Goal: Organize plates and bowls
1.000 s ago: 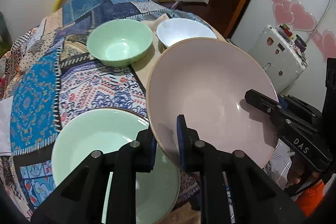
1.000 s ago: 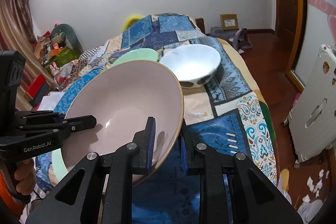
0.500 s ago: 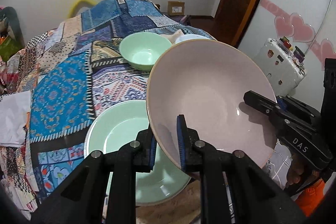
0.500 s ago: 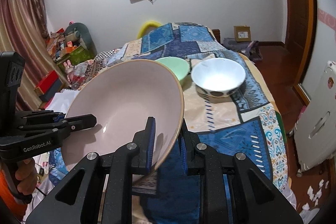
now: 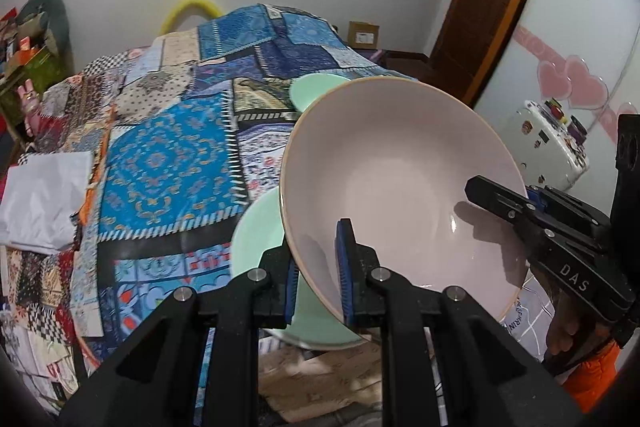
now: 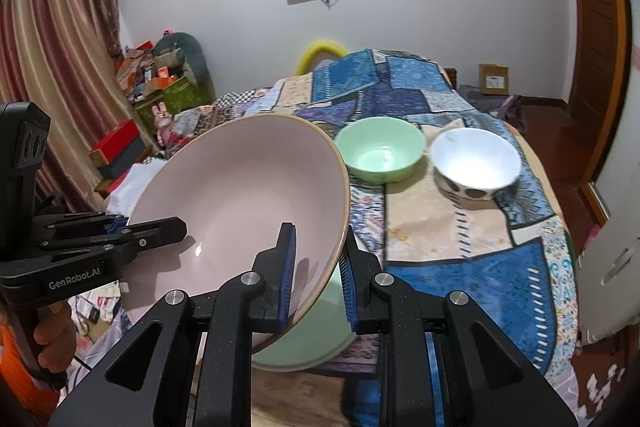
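Note:
A large pink plate point(image 5: 400, 187) is held tilted in the air between both grippers. My left gripper point(image 5: 318, 275) is shut on its near-left rim; it also shows in the right wrist view point(image 6: 160, 231). My right gripper point(image 6: 316, 279) is shut on the opposite rim of the pink plate point(image 6: 240, 195); it also shows in the left wrist view point(image 5: 492, 195). A mint green plate point(image 5: 260, 227) lies on the table below, partly hidden; it also shows in the right wrist view point(image 6: 320, 339). Farther back stand a mint green bowl point(image 6: 380, 153) and a white bowl with dark spots point(image 6: 476, 161).
The table carries a blue patchwork cloth point(image 5: 168, 155) with a folded white cloth point(image 5: 40, 199) at its left. A white appliance point(image 5: 548, 147) stands on the right. Boxes and clutter point(image 6: 160, 83) sit by the curtain at the left.
Both grippers have lifted the pink plate higher and drawn it back toward the near table edge. The bowls and the green plate look farther away and lower.

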The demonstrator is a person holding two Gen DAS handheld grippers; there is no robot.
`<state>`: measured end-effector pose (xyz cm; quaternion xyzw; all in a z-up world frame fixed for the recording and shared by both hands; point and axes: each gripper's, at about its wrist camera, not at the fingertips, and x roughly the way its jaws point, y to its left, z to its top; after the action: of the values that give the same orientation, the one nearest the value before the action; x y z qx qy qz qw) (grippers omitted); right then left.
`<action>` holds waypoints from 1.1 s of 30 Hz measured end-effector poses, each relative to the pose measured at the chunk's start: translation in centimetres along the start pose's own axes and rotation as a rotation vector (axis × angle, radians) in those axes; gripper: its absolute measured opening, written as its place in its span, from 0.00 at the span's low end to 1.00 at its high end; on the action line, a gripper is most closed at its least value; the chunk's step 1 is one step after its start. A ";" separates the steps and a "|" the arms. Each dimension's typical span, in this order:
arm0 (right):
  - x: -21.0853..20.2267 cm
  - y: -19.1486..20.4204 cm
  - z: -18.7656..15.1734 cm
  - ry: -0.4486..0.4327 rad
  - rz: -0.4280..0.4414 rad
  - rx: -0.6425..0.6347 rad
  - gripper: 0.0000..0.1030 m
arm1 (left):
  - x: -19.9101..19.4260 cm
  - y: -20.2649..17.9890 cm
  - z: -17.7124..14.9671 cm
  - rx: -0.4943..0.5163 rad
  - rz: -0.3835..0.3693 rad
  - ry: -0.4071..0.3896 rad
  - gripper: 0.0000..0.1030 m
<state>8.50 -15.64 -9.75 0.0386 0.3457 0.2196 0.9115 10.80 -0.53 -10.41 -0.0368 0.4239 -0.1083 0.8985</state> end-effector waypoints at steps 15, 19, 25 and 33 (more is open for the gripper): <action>2.2 5.9 0.2 0.023 0.098 -0.076 0.19 | -4.1 6.1 -2.1 -0.086 0.077 -0.038 0.17; 2.9 7.2 0.2 0.033 0.127 -0.094 0.19 | -4.9 7.7 -2.8 -0.103 0.110 -0.036 0.17; 4.3 9.2 0.1 0.057 0.169 -0.118 0.19 | -5.7 10.4 -3.7 -0.134 0.151 -0.032 0.17; 6.9 11.2 -0.3 0.106 0.206 -0.139 0.19 | -5.2 13.7 -4.8 -0.190 0.186 -0.012 0.17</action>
<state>8.64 -2.62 -11.71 -0.0010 0.3717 0.3373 0.8649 6.18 14.09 -11.72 -0.0832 0.4283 0.0163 0.8997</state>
